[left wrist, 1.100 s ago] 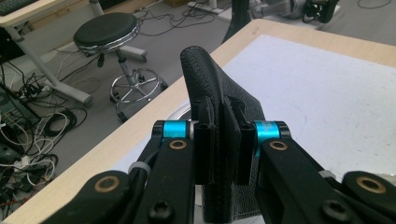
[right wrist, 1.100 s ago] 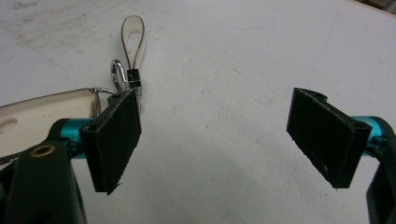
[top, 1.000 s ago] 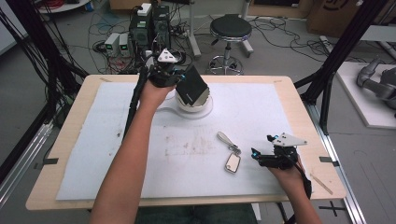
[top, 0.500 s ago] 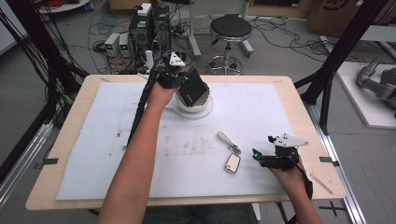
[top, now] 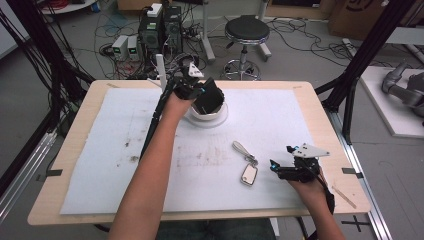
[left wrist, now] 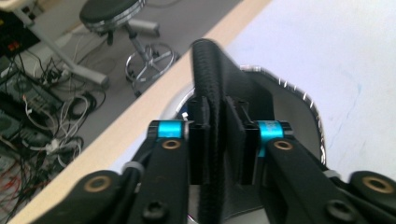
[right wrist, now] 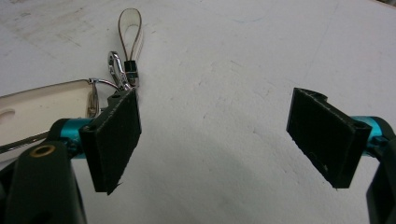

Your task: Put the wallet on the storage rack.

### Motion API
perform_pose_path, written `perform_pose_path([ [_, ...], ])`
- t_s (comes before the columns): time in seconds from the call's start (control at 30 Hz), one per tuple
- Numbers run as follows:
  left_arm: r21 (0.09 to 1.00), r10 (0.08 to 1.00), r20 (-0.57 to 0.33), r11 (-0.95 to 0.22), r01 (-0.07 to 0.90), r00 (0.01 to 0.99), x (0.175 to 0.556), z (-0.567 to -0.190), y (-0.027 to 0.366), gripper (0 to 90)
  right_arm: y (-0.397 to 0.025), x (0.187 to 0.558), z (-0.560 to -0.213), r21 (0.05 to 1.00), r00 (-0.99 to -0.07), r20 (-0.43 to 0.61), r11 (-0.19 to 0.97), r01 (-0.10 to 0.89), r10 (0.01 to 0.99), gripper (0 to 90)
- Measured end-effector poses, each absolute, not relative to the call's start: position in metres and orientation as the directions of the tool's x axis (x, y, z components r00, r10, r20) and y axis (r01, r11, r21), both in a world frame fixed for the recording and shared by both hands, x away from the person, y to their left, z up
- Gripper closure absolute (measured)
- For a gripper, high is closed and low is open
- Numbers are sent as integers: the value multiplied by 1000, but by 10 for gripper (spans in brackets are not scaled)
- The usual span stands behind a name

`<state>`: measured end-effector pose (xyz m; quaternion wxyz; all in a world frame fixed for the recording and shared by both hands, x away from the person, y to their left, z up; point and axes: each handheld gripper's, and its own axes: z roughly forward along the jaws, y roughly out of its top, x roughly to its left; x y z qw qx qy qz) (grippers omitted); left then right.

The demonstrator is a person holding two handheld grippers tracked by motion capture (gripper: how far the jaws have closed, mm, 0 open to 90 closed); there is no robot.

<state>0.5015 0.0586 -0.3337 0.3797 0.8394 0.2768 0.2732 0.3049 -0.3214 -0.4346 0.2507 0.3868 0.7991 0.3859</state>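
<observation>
My left gripper (top: 201, 91) is at the far middle of the table, shut on a black flat wallet (top: 210, 97) that it holds on edge over a white bowl (top: 206, 118). In the left gripper view the jaws pinch the wallet (left wrist: 212, 88), with the bowl's rim (left wrist: 306, 100) behind it. My right gripper (top: 280, 159) rests open near the front right, pointing left. Just left of it lies a white key fob (top: 248, 174) with a clip and a strap loop (top: 241, 148). In the right gripper view the fob (right wrist: 42, 100) and strap (right wrist: 130, 28) lie beyond the left jaw, with nothing between the jaws of the gripper (right wrist: 219, 135).
A white mat (top: 115, 150) covers most of the wooden table (top: 60, 210). Beyond the far edge stand a black stool (top: 243, 35) and computer boxes (top: 160, 30) with cables. Black frame posts (top: 350, 85) rise at both sides.
My left gripper has shifted a little to the right with the black wallet, staying over the bowl. The right gripper and the key fob have not moved.
</observation>
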Motion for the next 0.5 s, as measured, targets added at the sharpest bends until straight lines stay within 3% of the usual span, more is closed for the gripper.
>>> perform_pose_path([
  [0.17,815,723,210,-502,290,659,499,-334,61,500,-322,305,-435,810,-574,-98,400,428,813,179],
  [0.5,851,714,170,-454,265,679,478,-323,71,402,-315,309,-433,815,-584,-98,402,417,806,178],
])
